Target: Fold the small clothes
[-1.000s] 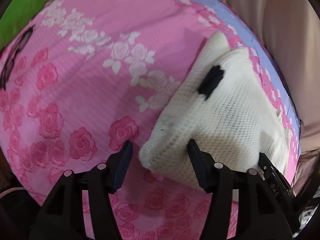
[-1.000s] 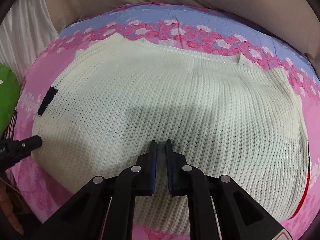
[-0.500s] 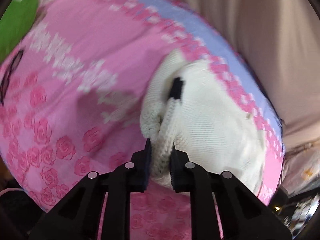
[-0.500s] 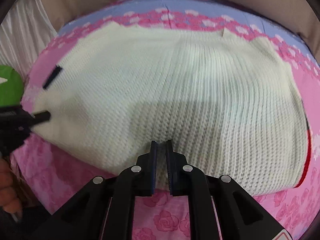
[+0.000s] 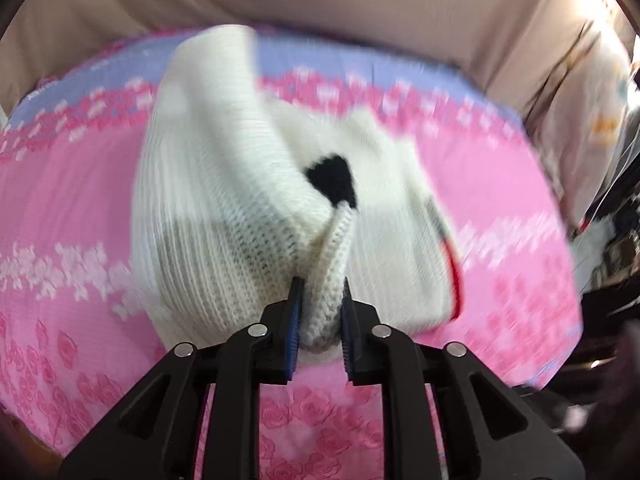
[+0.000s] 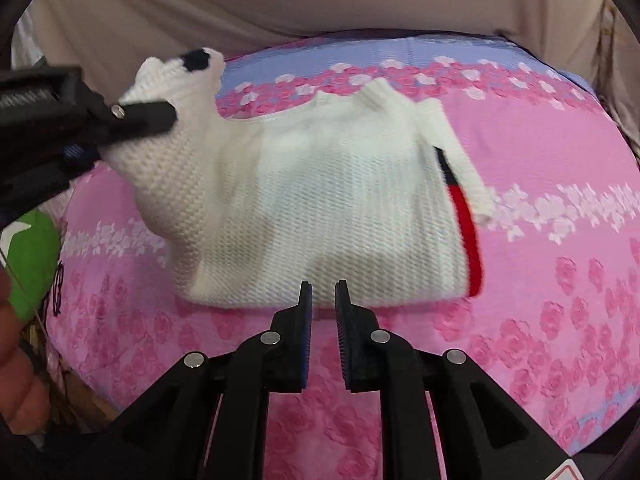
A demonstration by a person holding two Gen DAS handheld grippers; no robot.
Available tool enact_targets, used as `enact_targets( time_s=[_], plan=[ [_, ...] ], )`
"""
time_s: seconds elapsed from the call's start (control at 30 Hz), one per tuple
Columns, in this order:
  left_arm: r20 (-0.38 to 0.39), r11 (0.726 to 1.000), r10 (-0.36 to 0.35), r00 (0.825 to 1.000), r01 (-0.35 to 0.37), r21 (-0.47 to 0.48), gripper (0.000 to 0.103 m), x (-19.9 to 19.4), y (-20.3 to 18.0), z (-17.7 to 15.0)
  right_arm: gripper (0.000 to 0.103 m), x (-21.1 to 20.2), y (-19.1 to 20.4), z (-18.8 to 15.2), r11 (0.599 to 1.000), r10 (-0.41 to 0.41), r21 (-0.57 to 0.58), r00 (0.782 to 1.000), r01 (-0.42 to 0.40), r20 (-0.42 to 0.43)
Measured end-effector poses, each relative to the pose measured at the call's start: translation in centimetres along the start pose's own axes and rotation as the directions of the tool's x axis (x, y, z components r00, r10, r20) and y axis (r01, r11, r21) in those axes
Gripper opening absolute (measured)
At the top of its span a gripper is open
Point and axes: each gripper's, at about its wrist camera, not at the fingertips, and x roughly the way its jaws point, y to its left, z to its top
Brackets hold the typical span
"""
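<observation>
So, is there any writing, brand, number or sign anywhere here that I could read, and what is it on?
No text can be read in either view.
Orange print on the pale cloth at the far right, left wrist view: too blurred to read.
Red-edged sticker at the bottom corner, right wrist view: cut off by the edge, no words show.
White mark on the green item: only a fragment shows.

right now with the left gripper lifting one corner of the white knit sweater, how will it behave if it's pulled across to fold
The white knit sweater is likely floppy: it sags from the left gripper clamped on its edge. It probably trails rather than lifts whole, since most still lies on the pink floral bedsheet. The chunky knit should grip, not slip.
</observation>
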Motion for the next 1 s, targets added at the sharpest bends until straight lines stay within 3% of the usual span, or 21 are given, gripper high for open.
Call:
enact_targets(
  time_s=[0.07, 0.13, 0.17, 0.2, 0.3, 0.4, 0.6, 0.7, 0.8, 0.87, 0.9, 1.0],
  plan=[
    [0.007, 1.0, -0.009, 1.0, 0.009, -0.014, 0.022, 0.2, 0.5, -1.4, 0.014, -0.7, -1.9, -0.9, 0.999, -0.018, 0.045, 1.0, 0.019, -0.006],
    [0.06, 1.0, 0.006, 0.998, -0.005, -0.018, 0.038, -1.6, 1.4, -2.8, 0.016, -1.4, -3.2, -1.5, 0.997, -0.025, 0.076, 1.0, 0.026, -0.007],
    [0.068, 1.0, 0.024, 0.997, -0.023, -0.018, 0.054, -2.3, 1.8, -3.3, 0.018, -1.7, -3.5, -1.7, 0.996, -0.024, 0.082, 1.0, 0.025, -0.006],
    [0.071, 0.999, 0.042, 0.997, -0.041, -0.02, 0.062, -2.9, 2.4, -3.8, 0.025, -2.1, -3.5, -1.7, 0.996, -0.024, 0.086, 1.0, 0.023, 0.003],
    [0.051, 0.991, 0.134, 0.99, -0.134, -0.014, 0.065, -3.3, 4.9, -5.7, 0.056, -3.0, -3.0, -1.1, 0.996, 0.015, 0.092, 0.999, -0.018, 0.037],
    [-0.002, 0.98, 0.195, 0.981, -0.195, -0.026, 0.065, -1.8, 7.1, -6.6, 0.071, -2.9, -1.0, 0.5, 0.993, 0.087, 0.073, 0.994, -0.092, 0.058],
    [-0.029, 0.976, 0.206, 0.978, -0.207, -0.066, 0.067, 0.4, 9.2, -7.0, 0.075, 1.9, 4.1, 4.5, 0.984, 0.179, 0.024, 0.983, -0.178, -0.039],
    [-0.025, 0.983, 0.168, 0.985, -0.17, -0.075, 0.067, 0.7, 9.4, -6.6, 0.077, 5.0, 5.9, 5.6, 0.988, 0.154, 0.02, 0.983, -0.153, -0.104],
    [-0.007, 0.983, 0.164, 0.986, -0.164, -0.08, 0.066, 0.9, 9.2, -6.1, 0.073, 8.0, 6.1, 5.8, 0.986, 0.153, 0.09, 0.975, -0.14, -0.159],
    [-0.005, 0.983, 0.167, 0.986, -0.167, -0.075, 0.062, 1.2, 8.8, -5.6, 0.042, 8.8, 5.6, 5.9, 0.966, 0.225, 0.17, 0.958, -0.195, -0.177],
    [-0.015, 0.984, 0.162, 0.987, -0.163, -0.069, 0.051, 1.6, 8.7, -5.2, 0.021, 8.8, 5.5, 5.9, 0.954, 0.258, 0.201, 0.95, -0.222, -0.175],
    [-0.06, 0.987, 0.136, 0.989, -0.14, -0.074, 0.031, 2.3, 8.6, -4.3, 0.014, 6.0, 5.1, 7.0, 0.939, 0.297, 0.211, 0.951, -0.273, -0.088]
  ],
)
